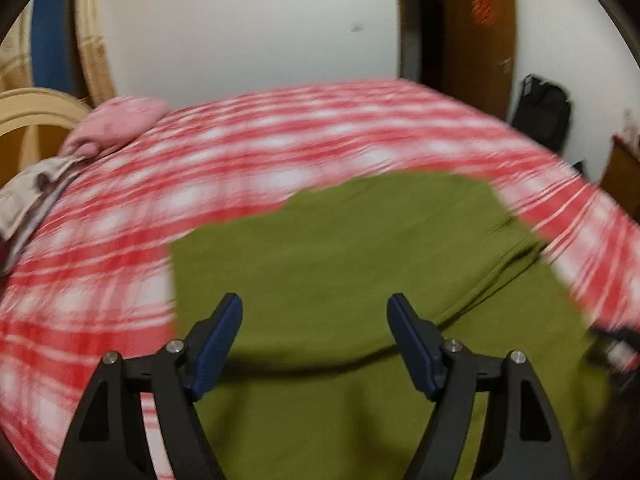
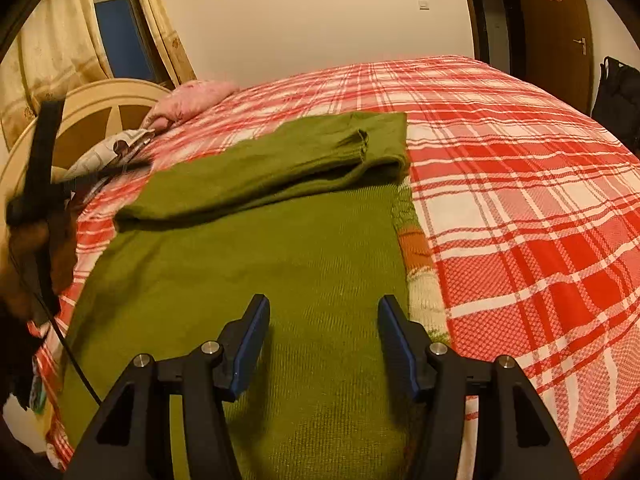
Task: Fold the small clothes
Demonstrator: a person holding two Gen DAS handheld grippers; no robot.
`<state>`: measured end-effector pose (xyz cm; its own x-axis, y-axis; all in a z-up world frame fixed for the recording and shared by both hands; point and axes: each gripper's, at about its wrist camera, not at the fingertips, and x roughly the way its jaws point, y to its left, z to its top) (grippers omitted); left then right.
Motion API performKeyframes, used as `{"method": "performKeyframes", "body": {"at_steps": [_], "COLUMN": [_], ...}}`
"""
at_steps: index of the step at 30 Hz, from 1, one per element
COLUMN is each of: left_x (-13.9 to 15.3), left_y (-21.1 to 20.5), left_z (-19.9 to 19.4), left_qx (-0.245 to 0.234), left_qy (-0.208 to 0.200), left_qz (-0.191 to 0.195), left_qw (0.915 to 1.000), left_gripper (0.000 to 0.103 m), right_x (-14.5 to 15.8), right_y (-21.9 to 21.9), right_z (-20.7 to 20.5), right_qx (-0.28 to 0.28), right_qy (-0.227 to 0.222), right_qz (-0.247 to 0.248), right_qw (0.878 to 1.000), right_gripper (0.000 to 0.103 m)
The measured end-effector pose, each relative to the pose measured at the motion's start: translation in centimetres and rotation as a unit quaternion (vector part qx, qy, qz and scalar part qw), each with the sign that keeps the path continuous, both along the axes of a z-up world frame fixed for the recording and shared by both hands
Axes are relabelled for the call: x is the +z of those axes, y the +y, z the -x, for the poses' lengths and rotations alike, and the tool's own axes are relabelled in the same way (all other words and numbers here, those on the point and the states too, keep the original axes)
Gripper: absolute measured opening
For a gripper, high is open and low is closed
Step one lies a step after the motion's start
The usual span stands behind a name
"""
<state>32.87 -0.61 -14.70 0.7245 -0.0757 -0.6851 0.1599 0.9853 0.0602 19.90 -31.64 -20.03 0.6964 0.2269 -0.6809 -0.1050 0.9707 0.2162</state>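
An olive green knitted sweater point(image 2: 280, 264) lies flat on the bed, with one sleeve point(image 2: 280, 168) folded across its upper part. It also shows in the blurred left wrist view point(image 1: 340, 248). A strip of patterned knit in green, orange and white point(image 2: 420, 272) shows along its right edge. My right gripper point(image 2: 324, 312) is open and empty just above the sweater's lower part. My left gripper point(image 1: 316, 312) is open and empty above the sweater's left half. In the right wrist view the left gripper point(image 2: 40, 184) appears blurred at the far left.
The bed has a red and white plaid cover point(image 2: 520, 184). A pink pillow point(image 2: 192, 96) and a patterned grey cloth point(image 2: 112, 152) lie by the cream headboard point(image 2: 100, 100). A black bag point(image 1: 544, 112) and a brown door point(image 2: 556, 28) stand beyond the bed.
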Motion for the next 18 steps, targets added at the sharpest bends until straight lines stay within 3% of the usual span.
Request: {"method": "performKeyframes", "body": {"at_steps": [5, 8, 12, 15, 17, 18], "left_x": [-2.9, -4.3, -5.5, -5.8, -5.9, -6.0], "left_y": [4.8, 6.1, 6.5, 6.9, 7.5, 7.8], "left_z": [-0.4, -1.3, -1.7, -1.6, -1.6, -1.5], "left_qx": [0.057, 0.071, 0.077, 0.068, 0.07, 0.073], "left_qy": [0.031, 0.046, 0.061, 0.067, 0.07, 0.071], "left_qz": [-0.03, -0.016, 0.003, 0.017, 0.036, 0.045], "left_qw": [0.9975, 0.9963, 0.9952, 0.9953, 0.9944, 0.9937], "left_gripper": [0.077, 0.078, 0.078, 0.087, 0.087, 0.087], "right_x": [3.0, 4.7, 4.4, 2.6, 0.9, 0.3], "right_y": [-0.4, -0.9, -1.9, -2.1, -2.0, -1.9], "right_z": [-2.9, -6.5, -13.7, -17.1, -18.7, -19.2], "right_qx": [0.002, -0.001, -0.039, -0.051, -0.058, -0.055], "right_qy": [-0.009, -0.004, 0.044, 0.087, 0.119, 0.131], "right_qz": [-0.007, -0.032, -0.066, -0.072, -0.076, -0.08], "right_qw": [1.0, 0.999, 0.996, 0.992, 0.988, 0.987], "right_gripper": [0.058, 0.058, 0.057, 0.048, 0.04, 0.028]}}
